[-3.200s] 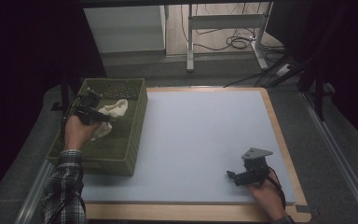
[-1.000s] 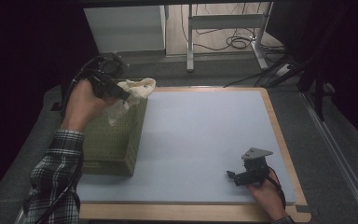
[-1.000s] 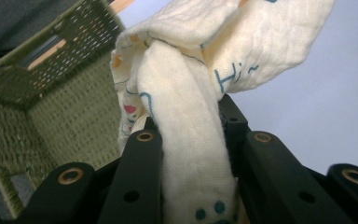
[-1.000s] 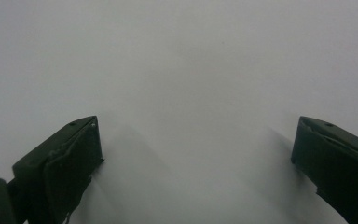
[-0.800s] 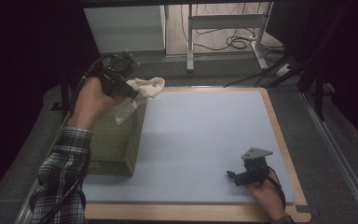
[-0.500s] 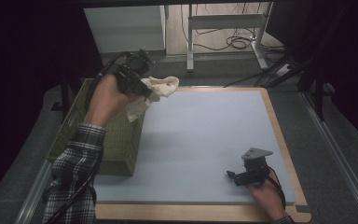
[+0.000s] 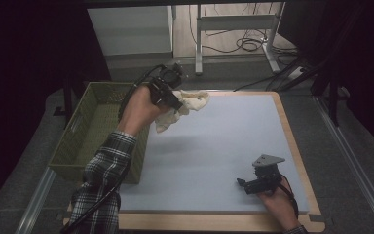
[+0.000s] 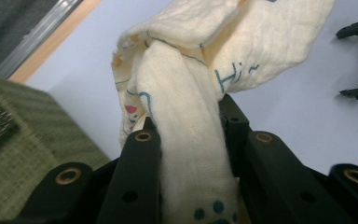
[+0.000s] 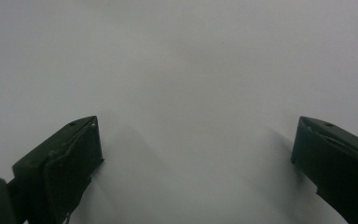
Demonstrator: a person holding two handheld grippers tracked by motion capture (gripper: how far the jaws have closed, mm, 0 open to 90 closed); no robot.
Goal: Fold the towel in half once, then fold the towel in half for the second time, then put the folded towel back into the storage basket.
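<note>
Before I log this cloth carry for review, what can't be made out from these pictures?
- Cloth print: in the left gripper view, folds and the picture's edges cut off the blue lettering and coloured marks; in the high view it is too small to read.
- Basket floor: in the high view, the forearm and near wall hide part of it.
- Left gripper jaw tips: in the high view, the cloth covers them.
- Right gripper: in the right gripper view, its body is cut off by the bottom edge.
</note>
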